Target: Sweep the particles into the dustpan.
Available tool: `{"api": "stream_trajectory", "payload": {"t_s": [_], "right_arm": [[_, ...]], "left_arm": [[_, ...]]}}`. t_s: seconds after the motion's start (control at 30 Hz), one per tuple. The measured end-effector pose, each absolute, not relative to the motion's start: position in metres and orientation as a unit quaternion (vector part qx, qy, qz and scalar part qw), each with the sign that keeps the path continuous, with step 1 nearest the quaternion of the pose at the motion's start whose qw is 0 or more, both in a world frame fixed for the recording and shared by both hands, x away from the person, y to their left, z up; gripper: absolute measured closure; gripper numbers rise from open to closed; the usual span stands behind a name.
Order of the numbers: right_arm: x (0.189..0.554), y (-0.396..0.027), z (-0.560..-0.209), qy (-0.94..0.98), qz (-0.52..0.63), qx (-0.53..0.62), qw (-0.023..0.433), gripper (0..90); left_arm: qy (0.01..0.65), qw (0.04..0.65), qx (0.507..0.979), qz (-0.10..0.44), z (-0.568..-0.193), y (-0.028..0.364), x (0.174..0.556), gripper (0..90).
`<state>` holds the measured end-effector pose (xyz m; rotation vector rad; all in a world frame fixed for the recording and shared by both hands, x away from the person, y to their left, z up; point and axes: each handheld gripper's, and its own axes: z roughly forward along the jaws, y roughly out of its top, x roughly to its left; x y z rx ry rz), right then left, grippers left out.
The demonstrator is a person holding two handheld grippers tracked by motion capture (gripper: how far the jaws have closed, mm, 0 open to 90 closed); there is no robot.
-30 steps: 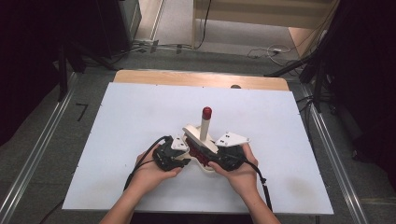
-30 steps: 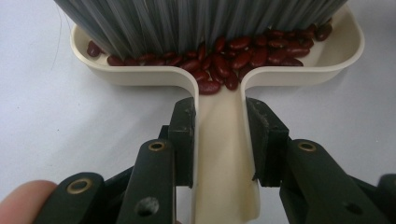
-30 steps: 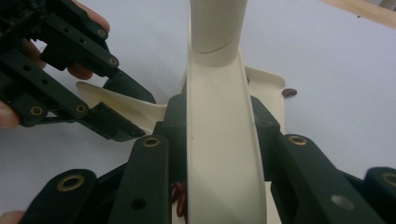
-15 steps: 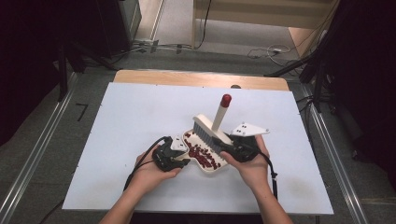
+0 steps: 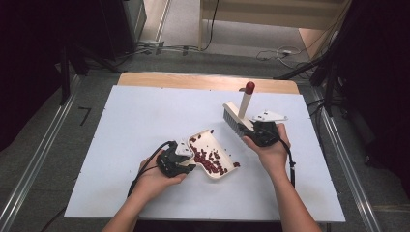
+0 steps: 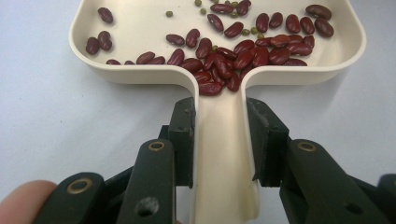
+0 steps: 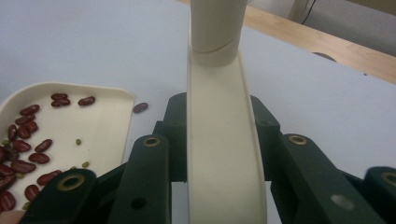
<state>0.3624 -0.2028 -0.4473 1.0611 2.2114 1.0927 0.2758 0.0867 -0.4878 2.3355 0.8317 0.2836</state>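
A cream dustpan (image 5: 202, 135) lies on the white table, holding many red kidney beans (image 5: 209, 162) and a few small green ones. My left gripper (image 5: 186, 157) is shut on its handle (image 6: 222, 158); the beans (image 6: 243, 51) pile up near the handle's root. To the right of the pan, my right gripper (image 5: 255, 130) is shut on a cream brush (image 5: 234, 117), whose red-tipped handle (image 5: 249, 87) points up and away. In the right gripper view the brush body (image 7: 219, 140) runs between the jaws, and the dustpan (image 7: 98, 116) lies at the left.
One loose red bean (image 7: 140, 107) lies on the table just past the pan's edge. The white sheet (image 5: 145, 121) ends at a wooden strip (image 5: 193, 81) at the far side. Metal rails (image 5: 38, 159) run along both sides of the table.
The right gripper has carried the brush off the dustpan, to the right and farther up the table. The left gripper and the pan have stayed put.
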Motion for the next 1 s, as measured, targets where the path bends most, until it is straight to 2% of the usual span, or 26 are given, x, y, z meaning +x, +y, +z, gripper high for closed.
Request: {"api": "stream_trajectory", "payload": {"t_s": [0.27, 0.57, 0.8, 1.0], "right_arm": [[0.355, -0.175, -0.466, 0.829, 0.39, 0.343, 0.209, 65.2], [0.333, -0.161, -0.459, 0.846, 0.401, 0.307, 0.168, 65.2], [0.321, -0.155, -0.453, 0.86, 0.413, 0.276, 0.118, 65.2], [0.318, -0.169, -0.443, 0.841, 0.441, 0.288, 0.123, 65.2]], "left_arm": [[0.319, 0.317, 0.887, 0.106, -0.488, 0.092, 0.276, 66.4], [0.319, 0.317, 0.887, 0.106, -0.488, 0.093, 0.276, 66.4], [0.317, 0.318, 0.887, 0.106, -0.49, 0.093, 0.276, 66.4], [0.316, 0.318, 0.887, 0.109, -0.49, 0.094, 0.275, 66.4]]}}
